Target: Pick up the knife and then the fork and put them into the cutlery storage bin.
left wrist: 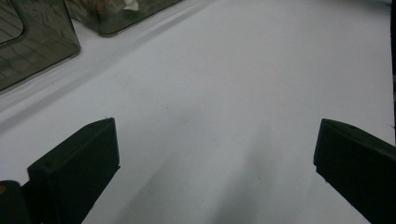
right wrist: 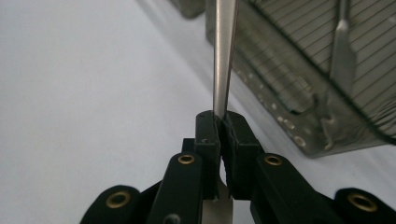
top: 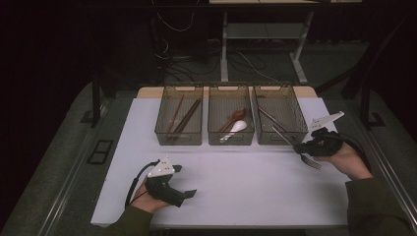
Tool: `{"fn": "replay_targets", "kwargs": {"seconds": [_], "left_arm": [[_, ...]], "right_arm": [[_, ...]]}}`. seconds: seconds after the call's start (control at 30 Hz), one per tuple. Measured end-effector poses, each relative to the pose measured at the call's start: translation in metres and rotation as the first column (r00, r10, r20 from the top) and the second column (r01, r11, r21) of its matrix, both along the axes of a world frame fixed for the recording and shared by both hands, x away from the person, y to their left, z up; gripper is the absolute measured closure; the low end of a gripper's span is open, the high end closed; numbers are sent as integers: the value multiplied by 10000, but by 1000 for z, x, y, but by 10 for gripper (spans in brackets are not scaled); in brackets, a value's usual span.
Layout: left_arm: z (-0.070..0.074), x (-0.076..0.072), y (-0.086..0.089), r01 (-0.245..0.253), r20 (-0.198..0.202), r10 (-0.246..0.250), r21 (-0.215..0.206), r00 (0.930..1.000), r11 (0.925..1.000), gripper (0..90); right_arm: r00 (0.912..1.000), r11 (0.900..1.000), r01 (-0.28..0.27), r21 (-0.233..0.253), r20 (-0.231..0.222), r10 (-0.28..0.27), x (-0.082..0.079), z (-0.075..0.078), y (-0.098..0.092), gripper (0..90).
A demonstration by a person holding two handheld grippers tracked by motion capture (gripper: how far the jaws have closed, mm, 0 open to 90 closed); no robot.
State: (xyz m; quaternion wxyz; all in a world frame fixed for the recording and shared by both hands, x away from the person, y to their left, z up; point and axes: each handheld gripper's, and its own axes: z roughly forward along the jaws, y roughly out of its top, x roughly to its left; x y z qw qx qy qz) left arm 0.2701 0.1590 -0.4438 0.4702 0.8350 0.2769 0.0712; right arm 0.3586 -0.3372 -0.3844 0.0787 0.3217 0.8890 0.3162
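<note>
Right gripper (right wrist: 219, 122) clamps the fork (top: 306, 156) mid-handle — stem aimed at the right bin (top: 281, 140) for deposit. Left gripper (left wrist: 215, 154) rests idle, jaws apart.

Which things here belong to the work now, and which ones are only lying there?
In the work:
right claw, shut on the fork
right bin

Only lying there:
left claw, open
chopsticks
red spoon
white spoon

High view dim, surroundings near black, white table (top: 236, 191) brightest area, grain visible; soft shadows beside baskets (top: 231, 123); left gripper view: jaws blurred, faint shadow on tabletop; right gripper view: fork handle (right wrist: 224, 56) glints, background basket soft
</note>
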Motion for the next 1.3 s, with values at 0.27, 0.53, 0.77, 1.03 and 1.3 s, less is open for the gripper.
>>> {"fn": "replay_targets", "kwargs": {"seconds": [0.27, 0.53, 0.77, 1.03, 1.3], "left_arm": [[0, 1, 1, -97, -71, 97, -42, 9999, 9999, 0], [0, 0, 0, -93, -82, 92, -21, 9999, 10000, 0], [0, 0, 0, -90, -88, 90, -32, 9999, 10000, 0], [0, 0, 0, -88, -77, 88, -5, 9999, 10000, 0], [-1, 0, 0, -101, -110, 101, -49, 9999, 9999, 0]], "right_arm": [[9949, 9901, 819, 1139, 496, -880, 6, 9, -8, 846], [9859, 9790, 1322, 1550, 816, -1460, 13, 15, -10, 846], [9755, 9686, 1707, 1806, 1078, -1920, 20, 22, -8, 846], [9636, 9587, 1960, 2061, 1405, -2272, 28, 31, -7, 846], [9512, 9474, 2272, 2255, 1572, -2656, 48, 36, 3, 846]]}}
